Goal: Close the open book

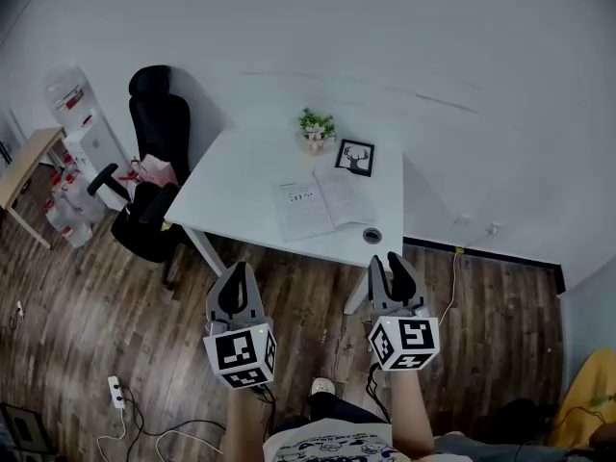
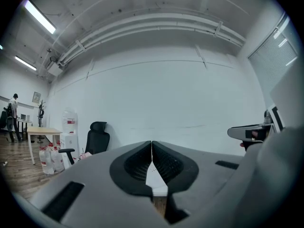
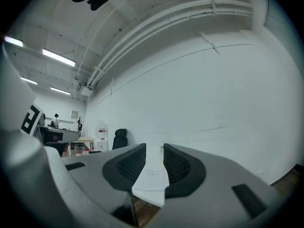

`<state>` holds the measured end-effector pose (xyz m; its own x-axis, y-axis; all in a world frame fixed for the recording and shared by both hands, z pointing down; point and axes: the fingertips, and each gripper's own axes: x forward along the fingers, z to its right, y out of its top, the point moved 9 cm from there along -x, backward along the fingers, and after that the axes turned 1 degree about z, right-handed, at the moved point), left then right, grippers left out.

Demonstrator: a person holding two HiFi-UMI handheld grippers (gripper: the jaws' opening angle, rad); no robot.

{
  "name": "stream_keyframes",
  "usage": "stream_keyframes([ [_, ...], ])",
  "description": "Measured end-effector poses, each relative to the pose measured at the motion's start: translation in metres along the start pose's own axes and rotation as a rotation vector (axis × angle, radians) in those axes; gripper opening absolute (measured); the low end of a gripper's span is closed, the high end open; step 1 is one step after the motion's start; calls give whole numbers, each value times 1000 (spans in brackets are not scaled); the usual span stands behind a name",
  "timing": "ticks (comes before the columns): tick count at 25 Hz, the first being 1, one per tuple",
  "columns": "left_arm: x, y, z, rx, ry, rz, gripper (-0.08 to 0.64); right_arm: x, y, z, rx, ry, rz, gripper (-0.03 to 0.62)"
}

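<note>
While the book (image 1: pixel 322 205) lies open — pot (image 1: pixel 315 143) holds plant (image 1: pixel 317 123).

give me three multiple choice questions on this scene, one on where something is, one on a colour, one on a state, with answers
1. Where does the open book lie?
A in a box
B on the white table
C on a sofa

2. What colour is the office chair?
A black
B red
C yellow

3. How do the jaws of the right gripper stand?
A shut on the book
B shut on a pen
C apart, holding nothing

Answers:
1 B: the head view shows it lying flat on the tabletop.
2 A: its back and seat are black.
3 C: the right gripper view shows a gap between the jaws, with only the far table seen through it.
</note>
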<state>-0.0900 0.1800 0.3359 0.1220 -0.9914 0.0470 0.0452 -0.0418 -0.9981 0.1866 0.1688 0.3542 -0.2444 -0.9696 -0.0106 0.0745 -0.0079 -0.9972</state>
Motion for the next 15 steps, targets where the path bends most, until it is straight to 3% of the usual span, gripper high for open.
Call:
stream_keyframes([
  [15,86,-15,5,1,-4,-39,23,83,-28,40,72,0,-59,109],
])
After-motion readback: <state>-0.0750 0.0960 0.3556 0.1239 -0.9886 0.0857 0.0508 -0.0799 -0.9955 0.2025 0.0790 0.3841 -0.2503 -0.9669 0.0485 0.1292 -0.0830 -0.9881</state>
